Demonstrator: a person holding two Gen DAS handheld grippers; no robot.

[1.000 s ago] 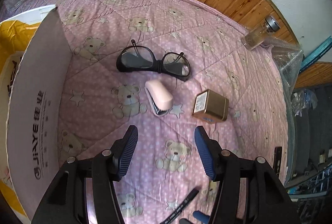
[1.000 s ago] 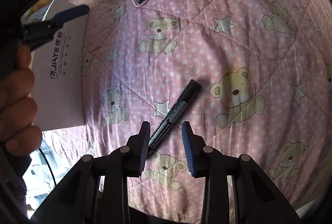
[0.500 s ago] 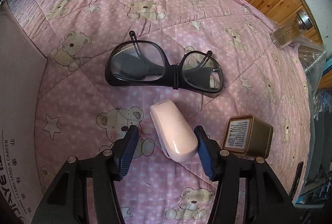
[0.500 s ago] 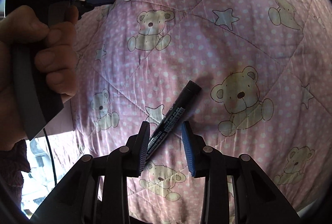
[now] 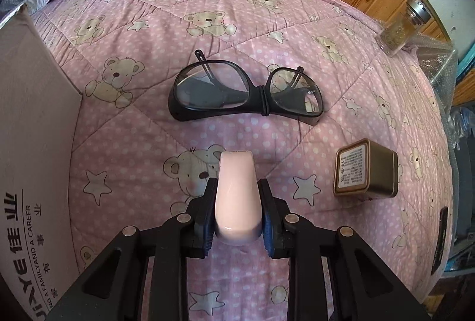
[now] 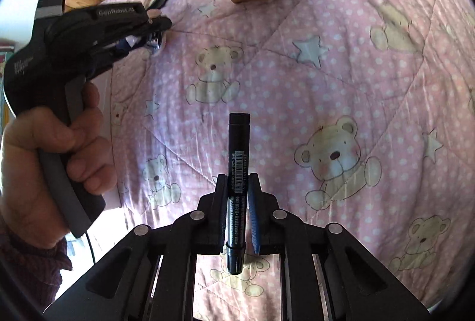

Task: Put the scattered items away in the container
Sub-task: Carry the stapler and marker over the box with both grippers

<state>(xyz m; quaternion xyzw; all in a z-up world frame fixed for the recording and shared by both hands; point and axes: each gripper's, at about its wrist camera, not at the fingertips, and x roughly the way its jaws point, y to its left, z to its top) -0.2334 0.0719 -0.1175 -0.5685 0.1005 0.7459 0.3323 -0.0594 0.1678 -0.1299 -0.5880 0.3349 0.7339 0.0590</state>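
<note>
Both grippers are now clamping items they were only straddling a second ago, so two pickups are done and the carry to the box looks next. Left to right in the left wrist view: cardboard box standing at the left edge of the pink quilt, left gripper squeezing the pink stapler, glasses lying beyond it, small gold tin at right, both untouched. Right wrist view: right gripper gripping the black marker, pointing forward between the fingers. Only this view is showing the hand holding the left gripper's handle, and the stapler's metal underside; only the left view is showing the box clearly.
</note>
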